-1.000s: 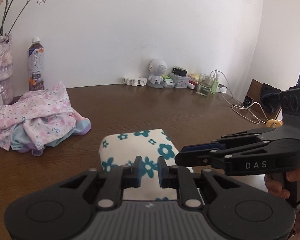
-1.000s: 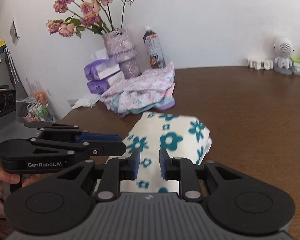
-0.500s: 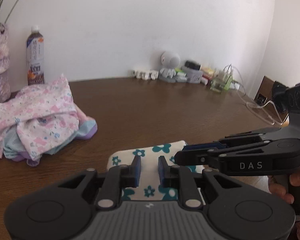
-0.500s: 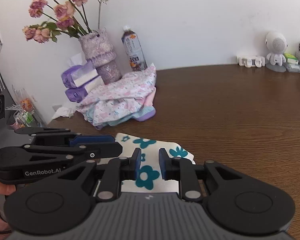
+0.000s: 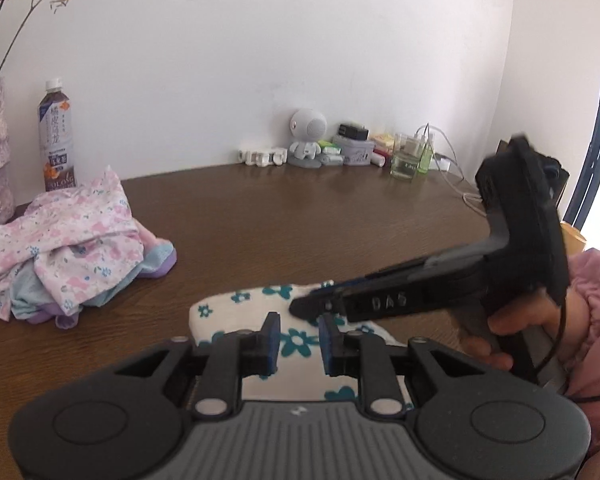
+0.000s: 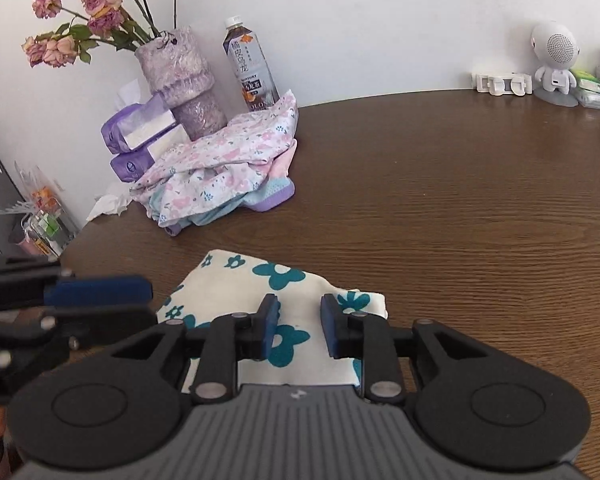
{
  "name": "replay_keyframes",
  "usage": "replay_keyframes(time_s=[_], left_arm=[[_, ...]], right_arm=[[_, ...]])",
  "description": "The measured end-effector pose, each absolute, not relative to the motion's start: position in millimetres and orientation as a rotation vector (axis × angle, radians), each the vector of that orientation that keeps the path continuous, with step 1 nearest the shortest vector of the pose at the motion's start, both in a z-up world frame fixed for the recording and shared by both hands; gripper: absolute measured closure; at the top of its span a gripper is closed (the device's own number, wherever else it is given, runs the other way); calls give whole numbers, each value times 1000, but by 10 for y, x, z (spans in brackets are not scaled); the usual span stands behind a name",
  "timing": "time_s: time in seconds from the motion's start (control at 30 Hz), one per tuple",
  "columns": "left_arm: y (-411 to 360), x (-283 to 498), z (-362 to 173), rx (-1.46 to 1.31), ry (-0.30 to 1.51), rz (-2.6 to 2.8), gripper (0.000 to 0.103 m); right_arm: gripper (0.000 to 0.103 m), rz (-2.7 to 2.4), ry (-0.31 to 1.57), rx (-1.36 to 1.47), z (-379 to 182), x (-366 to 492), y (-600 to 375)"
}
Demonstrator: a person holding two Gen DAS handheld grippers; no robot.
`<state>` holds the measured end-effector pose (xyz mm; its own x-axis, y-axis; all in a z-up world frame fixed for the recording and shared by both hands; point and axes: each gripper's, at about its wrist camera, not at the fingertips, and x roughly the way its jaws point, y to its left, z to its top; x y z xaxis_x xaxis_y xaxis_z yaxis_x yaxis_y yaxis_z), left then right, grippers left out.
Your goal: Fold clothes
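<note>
A folded white cloth with teal flowers (image 5: pixel 240 308) lies on the brown table near the front edge; it also shows in the right wrist view (image 6: pixel 228 284). My left gripper (image 5: pixel 299 340) hovers over its near part, jaws a little apart, holding nothing. My right gripper (image 6: pixel 299 330) hovers over the cloth's near right part, jaws a little apart and empty. In the left wrist view the right gripper (image 5: pixel 320 304) reaches in from the right, tilted, its tip over the cloth. A heap of pink floral clothes (image 5: pixel 60 248) lies at the back left, also in the right wrist view (image 6: pixel 224 164).
A vase of dried roses (image 6: pixel 180 80), tissue packs (image 6: pixel 140 136) and a tea bottle (image 6: pixel 250 68) stand behind the heap. A robot-shaped speaker (image 5: pixel 308 140), boxes, a glass (image 5: pixel 404 160) and cables line the back wall. Bare table (image 6: pixel 460 200) lies to the right.
Both grippers have pulled back toward the table's near edge over the folded cloth. The right gripper has tilted and its tip has dropped onto the cloth's area.
</note>
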<state>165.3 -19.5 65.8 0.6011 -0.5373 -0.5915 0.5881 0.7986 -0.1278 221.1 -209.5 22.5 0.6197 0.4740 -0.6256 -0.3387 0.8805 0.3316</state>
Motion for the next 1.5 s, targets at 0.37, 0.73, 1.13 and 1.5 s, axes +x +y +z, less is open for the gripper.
replay_keyframes(time_s=[0.37,0.73,1.13,1.5], left_arm=[[-81,1486,696,71,610,-634,84],[-205,1242,462,132,630,-641,83],[-140,1072,519,118,590,-620,77],[9,667,497,124,606,-635,48]], right_arm=[[77,515,738,143,353,1604,-2085],[77,526,694,140,421,1308,-2134],[77,533,710,148,251,1167,-2167],[54,545,665,-3,351,657,-2328]])
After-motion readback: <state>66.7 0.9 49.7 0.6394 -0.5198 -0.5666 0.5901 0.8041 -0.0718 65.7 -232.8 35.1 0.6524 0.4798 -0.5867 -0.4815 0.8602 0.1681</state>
